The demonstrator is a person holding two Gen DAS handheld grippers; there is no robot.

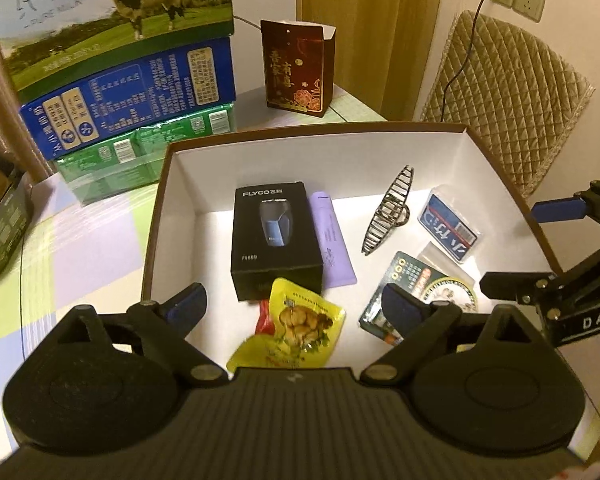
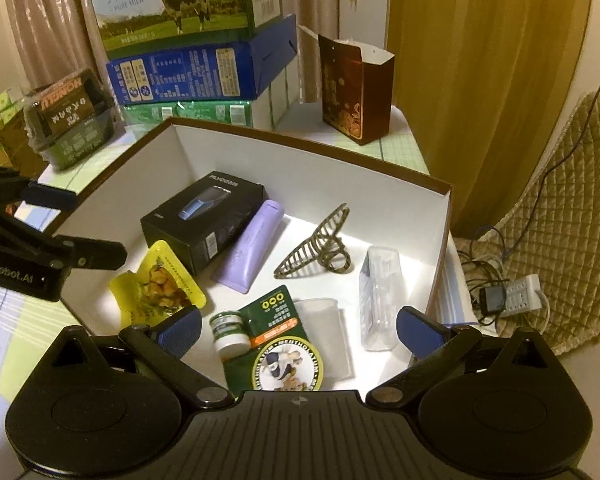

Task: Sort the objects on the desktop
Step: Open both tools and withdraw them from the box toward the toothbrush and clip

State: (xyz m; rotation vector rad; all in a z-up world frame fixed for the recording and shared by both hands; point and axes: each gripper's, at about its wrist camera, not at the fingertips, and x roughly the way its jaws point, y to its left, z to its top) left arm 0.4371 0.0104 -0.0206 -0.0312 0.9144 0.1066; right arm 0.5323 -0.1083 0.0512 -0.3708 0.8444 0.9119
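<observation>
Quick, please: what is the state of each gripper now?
Left gripper: open, holding nothing, above the box.
Right gripper: open, holding nothing.

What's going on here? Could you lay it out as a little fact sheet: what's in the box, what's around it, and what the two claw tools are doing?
container: white-lined box, open top
inside: black shaver box, purple tube touching its side, hair claw clip, yellow snack packet, green ointment card, clear plastic case
behind box: stacked milk cartons, dark red gift bag
left gripper: open, holding nothing, above the box
right gripper: open, holding nothing, above the box
</observation>
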